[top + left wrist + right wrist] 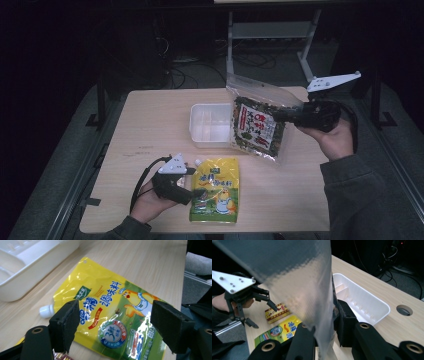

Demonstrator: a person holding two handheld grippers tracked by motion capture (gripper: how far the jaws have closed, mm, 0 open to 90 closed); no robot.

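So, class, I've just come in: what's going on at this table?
A person is working with a gripper in each hand. The right gripper is shut on a clear zip bag of dark green snack mix, holding it in the air above the table, just right of the white plastic bin. The left gripper is open over the yellow spouted seasoning pouch, which lies flat on the table near the front edge. A small yellow-red packet lies beside the pouch.

Glossy yellow plastic pouch (110,315); matt pale wood-look table (150,135); smooth white plastic tray (210,125)
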